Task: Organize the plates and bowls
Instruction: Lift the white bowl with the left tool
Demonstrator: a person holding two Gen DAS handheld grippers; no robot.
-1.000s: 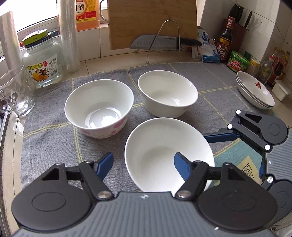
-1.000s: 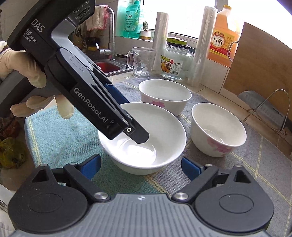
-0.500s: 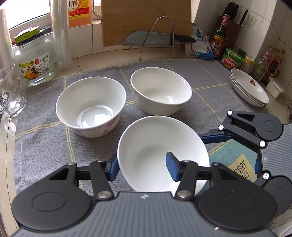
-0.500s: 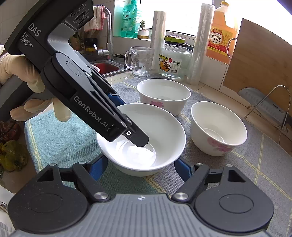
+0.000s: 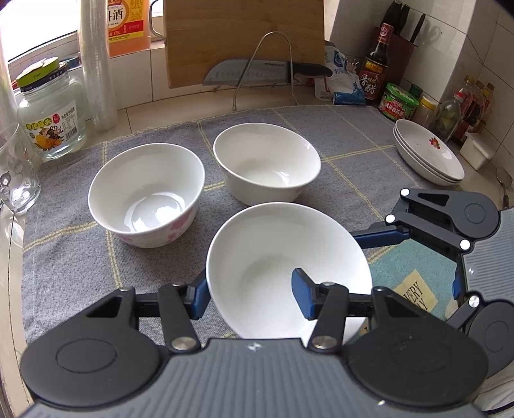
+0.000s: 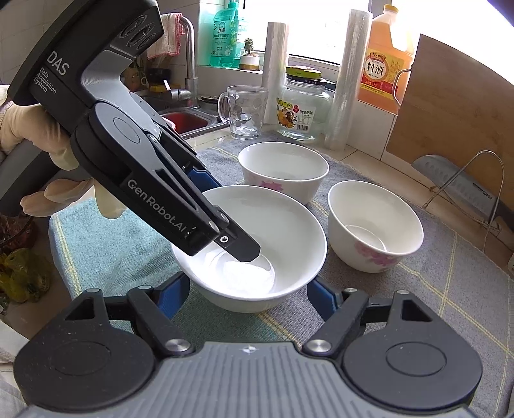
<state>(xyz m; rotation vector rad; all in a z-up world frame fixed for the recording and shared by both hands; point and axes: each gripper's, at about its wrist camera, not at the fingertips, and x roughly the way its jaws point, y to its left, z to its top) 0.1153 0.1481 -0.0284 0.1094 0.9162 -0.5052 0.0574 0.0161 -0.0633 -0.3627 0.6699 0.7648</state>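
Observation:
Three white bowls stand on a grey cloth. The nearest, plain wide bowl (image 5: 282,257) (image 6: 266,238) has its near-left wall between the fingers of my left gripper (image 5: 250,289), one finger inside and one outside, closed onto it. My right gripper (image 6: 247,289) is open, a finger on each side of the same bowl near its base. A floral bowl (image 5: 147,193) (image 6: 282,167) sits at the left, another (image 5: 266,164) (image 6: 372,222) behind. A stack of plates (image 5: 427,151) lies at the far right.
A glass jar (image 5: 48,112), a glass mug (image 5: 16,167), film rolls and an orange jug (image 5: 128,25) stand along the back left. A cutting board, knife (image 5: 266,72) and wire rack stand behind; sauce bottles at the right. A sink (image 6: 183,119) lies beyond the counter's left end.
My left gripper has closed from open onto the wide bowl's wall. My right gripper has moved forward, and its fingers now flank the bowl.

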